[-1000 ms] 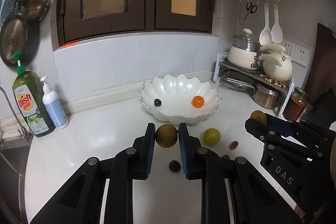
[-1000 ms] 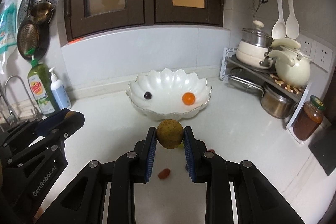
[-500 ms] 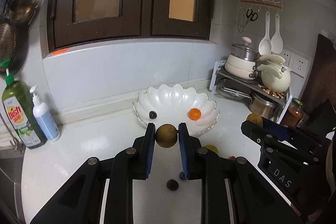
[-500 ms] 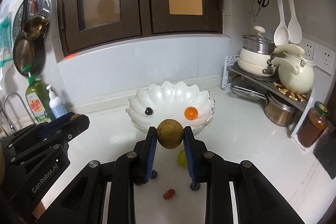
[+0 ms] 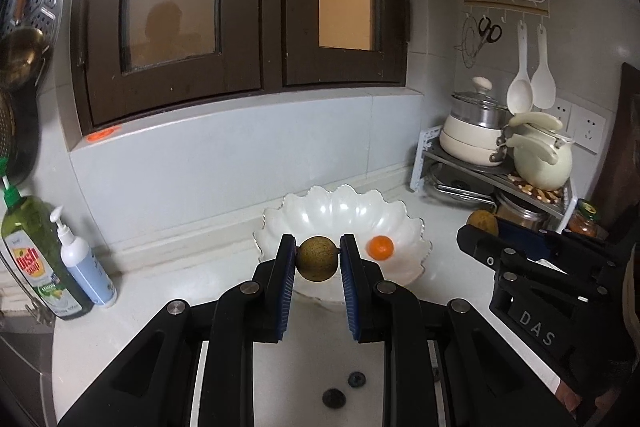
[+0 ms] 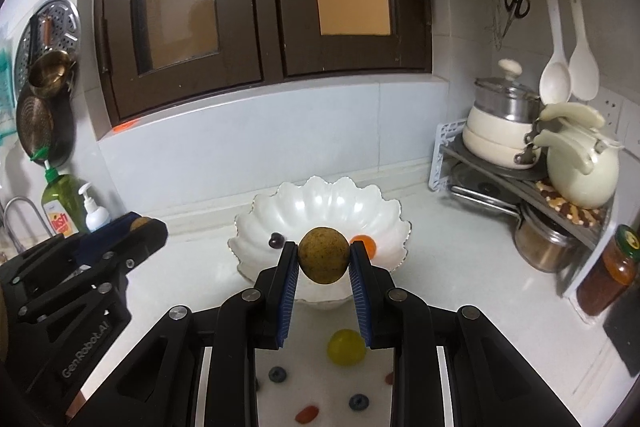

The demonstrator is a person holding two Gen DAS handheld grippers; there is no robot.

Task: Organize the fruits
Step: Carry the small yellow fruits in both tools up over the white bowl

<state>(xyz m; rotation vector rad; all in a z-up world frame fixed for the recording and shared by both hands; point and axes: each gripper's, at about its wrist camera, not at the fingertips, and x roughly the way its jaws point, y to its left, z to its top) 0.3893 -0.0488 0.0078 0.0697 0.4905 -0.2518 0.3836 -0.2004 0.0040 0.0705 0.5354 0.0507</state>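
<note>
A round, brownish-green, rough-skinned fruit (image 5: 318, 258) is clamped between blue pads above the near rim of a white, scallop-edged, glossy bowl (image 5: 404, 223); a second, similar brownish-yellow round fruit (image 6: 323, 255) is clamped likewise above the same bowl. Inside the bowl lie a small orange citrus fruit (image 5: 380, 247) at right and a small dark round berry (image 6: 275, 239) at left. On the white countertop, near side, rest a yellow-green round fruit (image 6: 346, 347), two dark blueberries (image 6: 277, 374), and a small red oblong fruit (image 6: 307, 413).

Right gripper (image 6: 323, 261) clamps a brown round fruit (image 6: 323, 255) before the scalloped white bowl (image 6: 320, 203); left gripper (image 6: 136, 227) alongside.
</note>
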